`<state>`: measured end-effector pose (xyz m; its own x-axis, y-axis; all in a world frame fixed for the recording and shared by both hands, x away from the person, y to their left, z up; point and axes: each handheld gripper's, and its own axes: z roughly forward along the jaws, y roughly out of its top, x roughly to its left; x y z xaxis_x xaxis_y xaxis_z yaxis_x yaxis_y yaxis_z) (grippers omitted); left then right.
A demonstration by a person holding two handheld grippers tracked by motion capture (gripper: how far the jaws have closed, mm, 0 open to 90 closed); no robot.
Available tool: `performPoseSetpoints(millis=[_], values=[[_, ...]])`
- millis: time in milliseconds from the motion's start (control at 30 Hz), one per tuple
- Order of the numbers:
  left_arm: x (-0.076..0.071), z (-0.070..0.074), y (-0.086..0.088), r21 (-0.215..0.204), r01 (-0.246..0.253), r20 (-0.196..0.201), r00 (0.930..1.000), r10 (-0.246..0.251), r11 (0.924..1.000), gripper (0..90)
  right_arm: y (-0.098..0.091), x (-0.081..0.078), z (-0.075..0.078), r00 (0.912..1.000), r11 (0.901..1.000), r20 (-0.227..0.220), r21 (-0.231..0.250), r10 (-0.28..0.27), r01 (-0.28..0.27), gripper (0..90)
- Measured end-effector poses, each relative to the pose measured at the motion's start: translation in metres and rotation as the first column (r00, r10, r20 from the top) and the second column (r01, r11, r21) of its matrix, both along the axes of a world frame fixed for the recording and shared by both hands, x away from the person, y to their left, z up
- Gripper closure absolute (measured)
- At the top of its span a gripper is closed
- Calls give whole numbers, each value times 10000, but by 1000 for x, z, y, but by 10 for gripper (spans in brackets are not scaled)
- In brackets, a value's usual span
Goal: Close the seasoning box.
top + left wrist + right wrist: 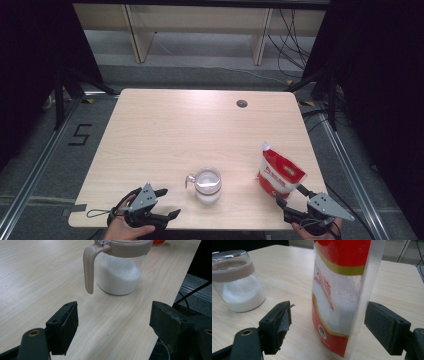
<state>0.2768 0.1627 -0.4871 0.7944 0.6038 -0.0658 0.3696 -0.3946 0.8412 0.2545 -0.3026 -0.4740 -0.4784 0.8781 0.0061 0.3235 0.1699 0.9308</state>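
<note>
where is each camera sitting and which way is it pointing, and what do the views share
High view: above the person's side, looking forward and down on the table; both hands and hand-held grippers, left and right, enter at the bottom.
Left gripper view: rides the left hand-held gripper, looking between its open jaws at the sugar jar.
Right gripper view: rides the right hand-held gripper, facing the red sugar pouch between its open jaws.
Shared: jar in all three views; pouch clearly in the high and right gripper views.
</note>
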Motion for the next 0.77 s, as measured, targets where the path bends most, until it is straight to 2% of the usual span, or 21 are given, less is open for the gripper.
performPoseSetpoints(millis=[33,100,233,267,300,333,367,400,567,600,667,700,767], values=[[0,0,0,-1,45,-18,10000,-45,10000,227,-1,0,0,9999,9999,128,-111,-42,44,223],[0,0,0,12,109,-114,9999,-109,9999,227,1,-1,0,9999,10000,-126,72,-33,34,221],[0,0,0,-29,49,-31,10000,-49,10000,227,1,-1,0,9998,9999,-165,130,-52,55,220],[1,0,2,269,85,38,10000,-86,9996,227,0,0,0,9999,10000,-161,56,8,-7,219],[1,0,1,42,35,-11,10000,-35,10000,227,0,0,-1,9999,10000,-127,24,54,-53,219],[1,0,1,42,34,-14,10000,-34,10000,227,1,0,-1,9999,10000,-136,28,-9,10,218],[1,0,2,220,53,30,10000,-53,9997,227,1,0,-1,9998,10000,-173,51,8,-7,217],[1,-1,1,-22,21,-87,10000,-21,10000,227,1,0,-1,9999,10000,-162,60,5,-4,217],[1,-1,1,82,15,-56,10000,-15,10000,227,0,1,-1,9997,9999,-186,-87,147,-149,215],[1,-1,1,82,15,-56,10000,-15,10000,227,0,1,-1,10000,10000,-69,-14,59,-59,214],[1,-1,0,-33,-24,-4,10000,24,10000,226,0,1,-1,10000,10000,-65,31,32,-32,213],[2,0,2,241,186,153,9997,-190,9995,226,0,2,-2,9999,9999,-57,56,89,-88,213],[1,-1,1,76,0,20,10000,0,10000,225,0,1,-1,9999,10000,-98,-35,43,-44,213]])
